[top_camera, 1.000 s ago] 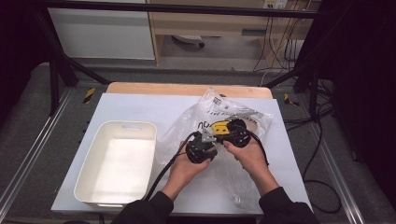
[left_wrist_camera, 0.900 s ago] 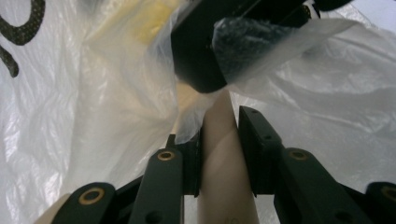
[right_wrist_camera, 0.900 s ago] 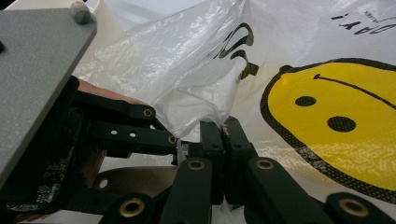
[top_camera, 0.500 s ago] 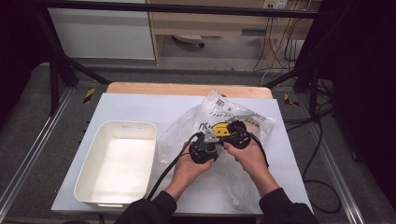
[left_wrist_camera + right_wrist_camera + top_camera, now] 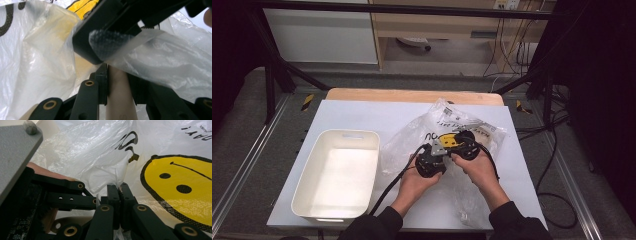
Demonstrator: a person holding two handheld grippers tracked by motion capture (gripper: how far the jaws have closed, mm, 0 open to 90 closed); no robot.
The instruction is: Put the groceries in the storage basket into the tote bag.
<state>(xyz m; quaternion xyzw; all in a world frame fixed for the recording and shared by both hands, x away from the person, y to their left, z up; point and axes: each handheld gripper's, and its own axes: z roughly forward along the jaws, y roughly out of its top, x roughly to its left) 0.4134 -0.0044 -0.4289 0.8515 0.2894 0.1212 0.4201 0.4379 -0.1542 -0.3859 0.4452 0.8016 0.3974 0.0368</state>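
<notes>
Left gripper (image 5: 430,159): centre frame, jaws pinching plastic bag (image 5: 447,122).
Right gripper (image 5: 463,145): clamped shut on bag film.
Progress: bag gripped, opening likely ahead; tub (image 5: 312,200), lower left, unfilled.

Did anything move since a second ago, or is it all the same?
Almost nothing moved. The two claws sit close together over the plastic bag, as before; the left claw and the right claw have barely shifted. In its own view the right claw is pinched on the bag's film. The left claw's jaws stand either side of a pale strip. The white bin and the table stayed put.
</notes>
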